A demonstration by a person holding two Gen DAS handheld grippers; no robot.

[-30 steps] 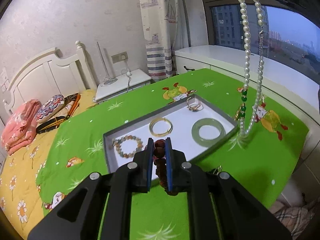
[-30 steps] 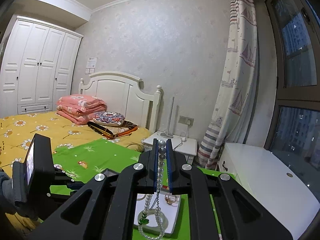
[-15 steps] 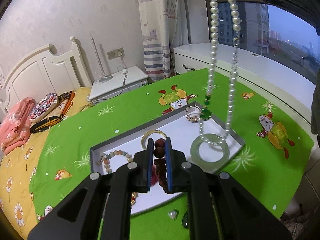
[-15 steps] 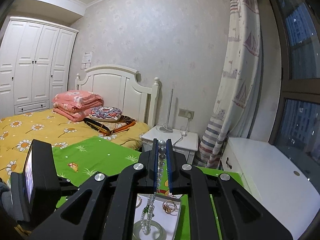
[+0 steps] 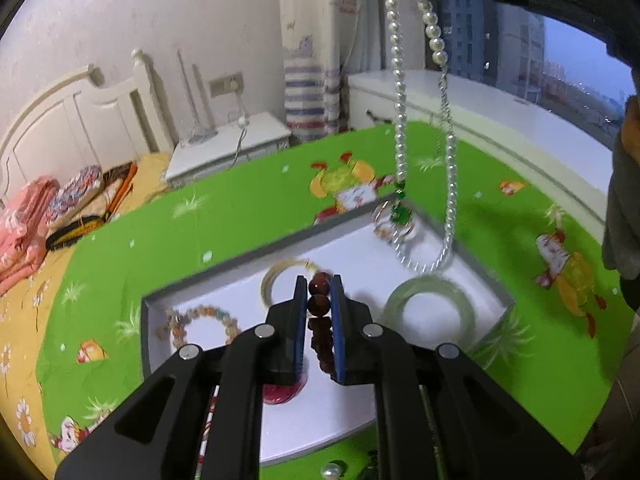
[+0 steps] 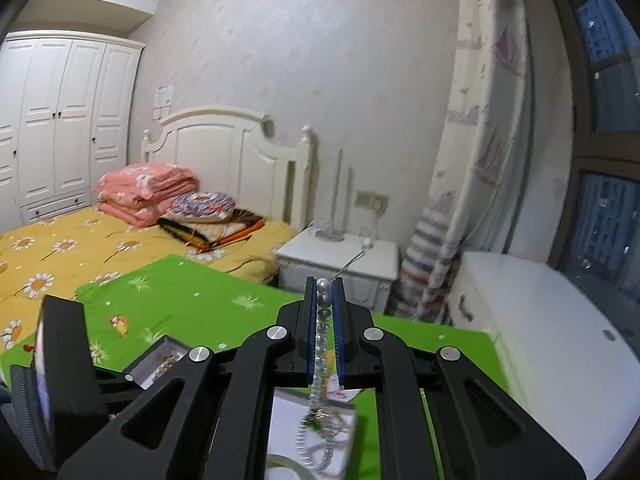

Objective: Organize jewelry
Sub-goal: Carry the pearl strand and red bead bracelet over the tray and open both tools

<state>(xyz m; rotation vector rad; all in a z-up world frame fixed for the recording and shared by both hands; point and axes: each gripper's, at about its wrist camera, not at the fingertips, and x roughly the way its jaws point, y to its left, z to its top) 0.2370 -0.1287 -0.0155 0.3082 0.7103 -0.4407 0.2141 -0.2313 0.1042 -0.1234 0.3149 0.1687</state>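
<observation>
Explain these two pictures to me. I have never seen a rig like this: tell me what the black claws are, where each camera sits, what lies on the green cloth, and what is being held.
The black claws are hand-held two-finger grippers, one in each of a person's hands; no robot arm is involved. Each picture comes from a wide-angle camera mounted on one gripper, looking forward along its fingers.

In the left one's view, the left gripper is shut on a dark red bead bracelet. The right gripper is shut on a pearl necklace, which dangles over the tray.

On the green cloth sits a grey-rimmed white tray. In it lie a pale green bangle, a thin gold bangle, a mixed-colour bead bracelet and some blurred rings.
</observation>
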